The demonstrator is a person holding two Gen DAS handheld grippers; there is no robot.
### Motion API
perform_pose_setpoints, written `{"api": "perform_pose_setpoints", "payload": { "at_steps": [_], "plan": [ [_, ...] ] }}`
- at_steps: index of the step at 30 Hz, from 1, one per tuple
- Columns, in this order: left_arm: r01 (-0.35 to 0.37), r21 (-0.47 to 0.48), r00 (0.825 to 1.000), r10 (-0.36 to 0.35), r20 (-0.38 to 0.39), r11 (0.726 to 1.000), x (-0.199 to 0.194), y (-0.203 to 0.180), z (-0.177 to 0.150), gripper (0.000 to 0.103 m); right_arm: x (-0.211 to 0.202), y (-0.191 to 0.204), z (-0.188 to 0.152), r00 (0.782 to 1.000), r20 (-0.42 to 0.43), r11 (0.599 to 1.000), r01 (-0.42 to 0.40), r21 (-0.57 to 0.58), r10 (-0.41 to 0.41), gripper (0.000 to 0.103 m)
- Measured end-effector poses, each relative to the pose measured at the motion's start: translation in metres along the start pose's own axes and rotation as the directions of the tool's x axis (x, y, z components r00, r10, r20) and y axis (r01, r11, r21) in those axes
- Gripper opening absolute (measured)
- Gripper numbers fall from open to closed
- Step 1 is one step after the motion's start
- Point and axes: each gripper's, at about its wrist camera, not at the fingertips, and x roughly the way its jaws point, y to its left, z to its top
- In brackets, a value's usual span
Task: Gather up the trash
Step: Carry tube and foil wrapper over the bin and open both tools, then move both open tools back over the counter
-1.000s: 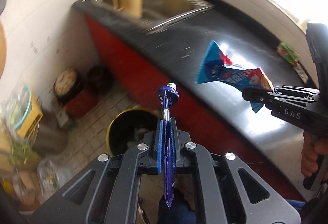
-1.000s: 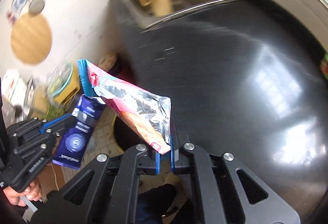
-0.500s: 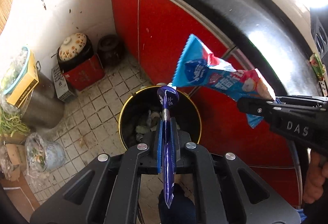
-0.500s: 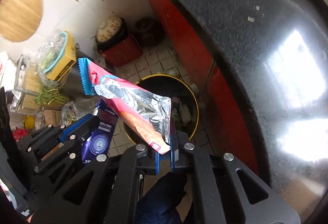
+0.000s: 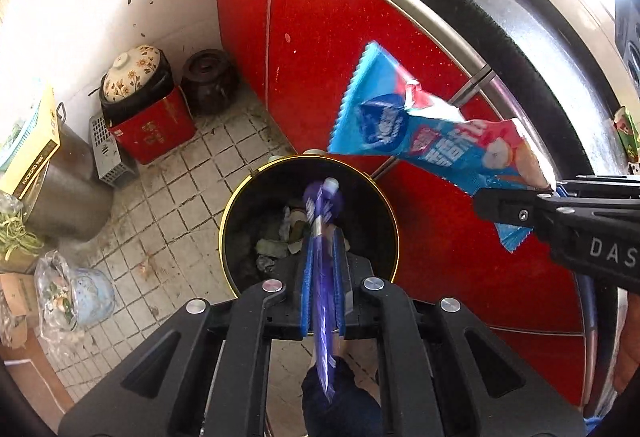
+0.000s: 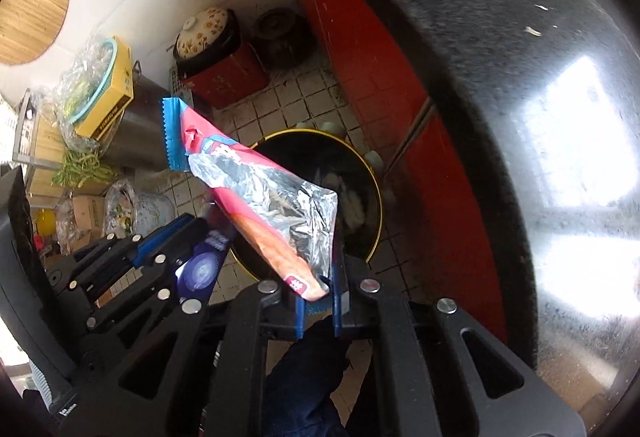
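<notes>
**2 wrappers over the bin, right jaws letting go**

The left gripper (image 5: 322, 257) is clamped flat on a purple-blue wrapper (image 5: 322, 213), which stands edge-on between its blue pads and hangs directly above the open mouth of the black bin (image 5: 390, 221) with the yellow rim. The right gripper (image 6: 318, 301) has just been opening its jaws; the pink-and-silver snack wrapper (image 6: 272, 213) sits between them by its lower corner, and a gap shows beside it, so the pads no longer seem to press on it. In the left wrist view the same wrapper (image 5: 432, 141) shows its blue printed face and sits above the bin's far rim, near the red cabinet door (image 5: 320, 57).

Both pieces look like empty foil-plastic film: very light, limp, slick on the surface and crinkly, not fragile. A pinch on a flat sealed edge or corner suits them best. Being so light, each may cling to a pad or drift sideways on release, so I judge the drop safest with the wrapper well inside the rim; the snack wrapper's long body leans out past it.

Readable writing: "DAS" in pale letters on the right gripper's body in the left wrist view. The snack wrapper carries a round dark-blue logo and white characters I cannot make out. The yellow box (image 5: 34, 153) at the left has print too small to read with confidence.
</notes>
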Motion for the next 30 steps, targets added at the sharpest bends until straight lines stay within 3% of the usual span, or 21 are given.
{"api": "perform_pose_setpoints", "payload": {
  "at_steps": [1,2,5,6,7,8,9,10,12,17,22,25,28,30],
  "plan": [
    [-0.010,0.007,1.000,0.010,-0.013,1.000,0.003,-0.001,-0.001,0.007,-0.001,0.001,0.000,1.000,0.009,1.000,-0.003,-0.001,0.003,0.048],
    [-0.019,0.013,1.000,0.019,-0.016,1.000,0.004,-0.002,-0.001,0.007,-0.005,0.000,0.000,1.000,0.025,1.000,-0.005,-0.005,0.005,0.057],
    [-0.025,0.019,1.000,0.026,-0.018,0.999,0.004,-0.002,-0.003,0.011,-0.010,0.007,0.000,0.999,0.032,0.999,-0.021,-0.033,0.022,0.060],
    [-0.026,0.021,1.000,0.027,-0.016,0.999,0.003,-0.002,-0.003,0.023,-0.012,0.008,-0.001,0.999,0.033,0.999,-0.025,-0.040,0.026,0.060],
    [-0.029,0.020,0.999,0.029,-0.012,0.999,0.000,-0.003,-0.003,0.050,-0.015,0.010,-0.001,0.999,0.038,0.999,-0.028,-0.046,0.030,0.062],
    [-0.039,0.018,0.999,0.039,0.004,0.999,-0.005,-0.003,-0.004,0.062,-0.019,0.010,-0.002,0.999,0.039,0.998,-0.036,-0.047,0.038,0.062],
    [-0.046,0.016,0.999,0.045,0.021,0.999,-0.010,-0.003,-0.005,0.072,-0.025,0.010,-0.004,0.998,0.044,0.998,-0.052,-0.046,0.054,0.064],
    [-0.048,0.018,0.998,0.047,0.041,0.999,-0.016,-0.005,-0.005,0.073,-0.031,0.009,-0.006,0.997,0.053,0.997,-0.061,-0.047,0.063,0.064],
    [-0.053,0.029,0.998,0.052,0.045,0.998,-0.025,-0.009,-0.004,0.085,-0.051,0.002,-0.012,0.992,0.089,0.996,-0.083,-0.045,0.086,0.067],
    [-0.061,0.087,0.994,0.052,0.093,0.994,-0.062,-0.038,0.000,0.092,-0.119,-0.041,-0.034,0.970,0.221,0.995,-0.104,0.006,0.100,0.072],
    [-0.010,0.234,0.988,-0.025,0.150,0.972,-0.098,-0.104,0.006,0.093,-0.199,-0.126,-0.081,0.926,0.377,0.990,-0.032,0.135,-0.022,0.074],
    [0.057,0.353,0.980,-0.120,0.159,0.934,-0.112,-0.163,0.009,0.093,-0.237,-0.183,-0.120,0.895,0.428,0.966,0.011,0.259,-0.125,0.074],
    [0.124,0.490,0.965,-0.221,0.144,0.863,-0.118,-0.234,0.011,0.093,-0.270,-0.244,-0.171,0.862,0.452,0.917,0.035,0.398,-0.229,0.074],
    [0.156,0.581,0.952,-0.279,0.128,0.799,-0.120,-0.285,0.009,0.093,-0.284,-0.271,-0.201,0.844,0.454,0.884,0.048,0.465,-0.285,0.074]
  ]
}}
